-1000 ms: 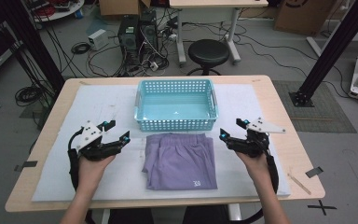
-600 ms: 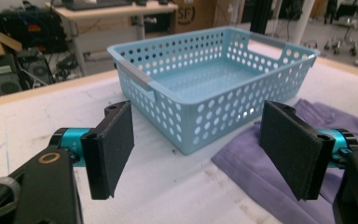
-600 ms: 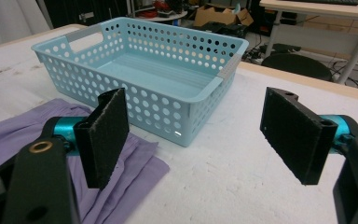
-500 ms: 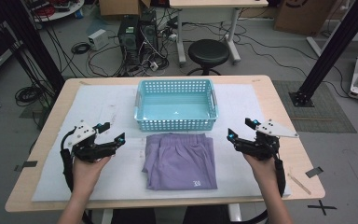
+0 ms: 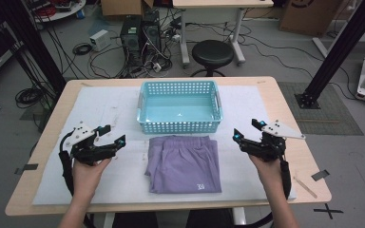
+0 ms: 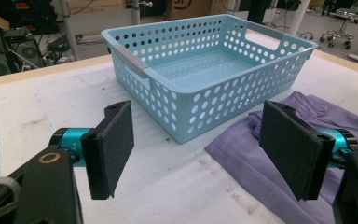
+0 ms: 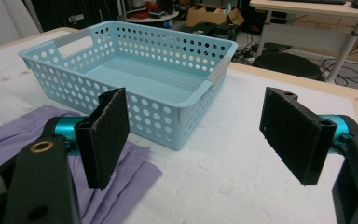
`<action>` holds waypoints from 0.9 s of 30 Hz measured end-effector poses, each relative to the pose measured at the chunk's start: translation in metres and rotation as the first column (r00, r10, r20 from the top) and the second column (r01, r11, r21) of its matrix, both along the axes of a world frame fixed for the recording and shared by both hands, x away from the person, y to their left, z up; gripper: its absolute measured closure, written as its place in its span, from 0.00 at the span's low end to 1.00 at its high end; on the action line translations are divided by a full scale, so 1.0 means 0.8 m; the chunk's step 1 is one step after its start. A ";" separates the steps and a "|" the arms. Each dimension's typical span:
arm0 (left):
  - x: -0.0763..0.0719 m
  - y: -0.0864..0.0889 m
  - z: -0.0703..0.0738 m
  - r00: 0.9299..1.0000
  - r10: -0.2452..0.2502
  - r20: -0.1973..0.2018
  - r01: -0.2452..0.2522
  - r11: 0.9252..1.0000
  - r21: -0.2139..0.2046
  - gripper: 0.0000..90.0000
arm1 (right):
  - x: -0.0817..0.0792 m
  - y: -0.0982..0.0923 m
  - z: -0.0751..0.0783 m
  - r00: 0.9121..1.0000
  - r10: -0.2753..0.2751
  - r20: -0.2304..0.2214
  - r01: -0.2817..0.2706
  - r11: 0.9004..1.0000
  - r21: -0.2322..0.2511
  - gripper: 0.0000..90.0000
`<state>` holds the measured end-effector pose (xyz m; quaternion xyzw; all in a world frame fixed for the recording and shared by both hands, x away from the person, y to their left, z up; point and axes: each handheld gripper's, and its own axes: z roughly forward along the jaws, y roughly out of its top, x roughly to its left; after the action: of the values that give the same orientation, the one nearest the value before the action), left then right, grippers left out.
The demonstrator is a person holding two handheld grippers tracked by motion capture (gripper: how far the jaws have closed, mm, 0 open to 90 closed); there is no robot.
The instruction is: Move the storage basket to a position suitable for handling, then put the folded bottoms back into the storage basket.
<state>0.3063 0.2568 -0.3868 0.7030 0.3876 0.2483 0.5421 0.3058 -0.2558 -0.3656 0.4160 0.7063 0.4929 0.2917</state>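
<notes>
A folded purple garment (image 5: 184,164) lies flat on the white mat, just in front of an empty light-blue perforated basket (image 5: 179,126). My left gripper (image 5: 113,134) hovers to the left of the garment, open; its jaws have just been opening and nothing is between them. To the garment's right, my right gripper (image 5: 246,128) is open and empty too. The left gripper view looks between wide black pads (image 6: 114,149) at the basket (image 6: 205,107) and the garment (image 6: 261,158). The right gripper view shows its pads (image 7: 105,135) apart, with the basket (image 7: 144,102) and the garment (image 7: 9,135) beyond.
A white foam mat (image 5: 104,109) covers most of the wooden table (image 5: 285,102). A black stool (image 5: 212,52) stands past the far edge, with computer cases (image 5: 140,33) and cables on the floor. A black frame post (image 5: 337,52) rises at the right.
Both grippers have drawn slightly outward, away from the garment's sides. The garment and the basket have not moved.
</notes>
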 end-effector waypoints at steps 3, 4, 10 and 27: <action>0.000 -0.001 0.002 1.000 -0.009 -0.004 0.009 1.000 -0.008 0.29 | 0.000 0.002 -0.001 1.000 0.006 -0.002 -0.006 1.000 -0.010 0.27; 0.000 -0.002 0.002 1.000 -0.012 -0.003 0.012 1.000 -0.004 0.29 | 0.000 0.002 -0.001 1.000 0.008 -0.002 -0.008 1.000 -0.011 0.27; 0.002 -0.005 0.001 0.999 -0.033 0.003 0.033 0.999 -0.014 0.29 | -0.001 -0.002 -0.001 1.000 -0.006 -0.004 0.006 1.000 -0.001 0.27; 0.018 -0.005 -0.001 0.999 -0.036 -0.021 0.036 0.999 0.020 0.26 | 0.018 0.006 -0.012 1.000 -0.002 -0.001 0.002 1.000 -0.026 0.27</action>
<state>0.3204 0.2528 -0.3878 0.7179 0.3778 0.2353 0.5353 0.3202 -0.2507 -0.3750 0.4132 0.7125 0.4831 0.2972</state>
